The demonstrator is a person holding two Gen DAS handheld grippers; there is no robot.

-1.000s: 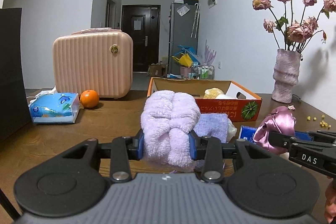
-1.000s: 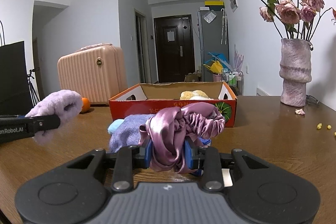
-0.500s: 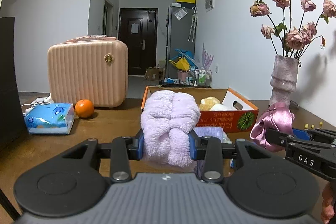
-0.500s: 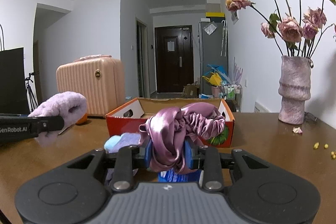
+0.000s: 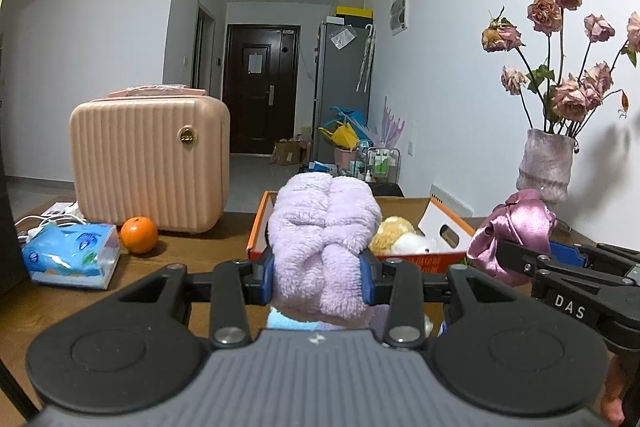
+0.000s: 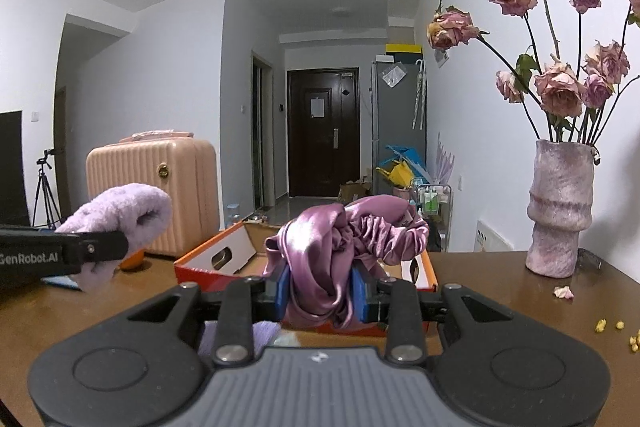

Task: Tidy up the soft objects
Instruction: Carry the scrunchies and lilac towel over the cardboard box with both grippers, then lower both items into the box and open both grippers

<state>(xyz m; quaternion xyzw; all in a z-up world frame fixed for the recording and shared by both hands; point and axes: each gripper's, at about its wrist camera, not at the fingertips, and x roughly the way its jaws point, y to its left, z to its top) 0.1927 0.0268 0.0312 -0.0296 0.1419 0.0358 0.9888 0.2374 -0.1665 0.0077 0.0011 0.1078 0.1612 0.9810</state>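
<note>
From your left wrist view, your left tool (image 5: pixel 318 277) is clenched on a fluffy lilac towel (image 5: pixel 322 243), lifted off the wooden surface (image 5: pixel 188 255) and blocking the near wall of the orange cardboard box (image 5: pixel 448 227) behind it. Inside the box you can see only part of a yellow and white plush (image 5: pixel 396 235); the rest is hidden by the towel. Below the towel a pale blue and lilac cloth (image 5: pixel 296 319) peeks out, mostly covered by the tool body. At right your right tool (image 5: pixel 500 251) enters from the side, grasping a purple satin scrunchie (image 5: pixel 516 227). A tissue pack (image 5: pixel 70 253), an orange (image 5: pixel 139 234) and a pink case (image 5: pixel 150 163) sit at left, well apart from the box.

From your right wrist view, your right tool (image 6: pixel 320 293) grips the scrunchie (image 6: pixel 344 243) in front of the box (image 6: pixel 218 259), whose contents are hidden here. Your left tool comes in cut off at the left edge, holding the towel (image 6: pixel 120 215). A vase (image 6: pixel 560 211) of dried roses stands at right, with crumbs (image 6: pixel 608 325) too small to identify.
</note>
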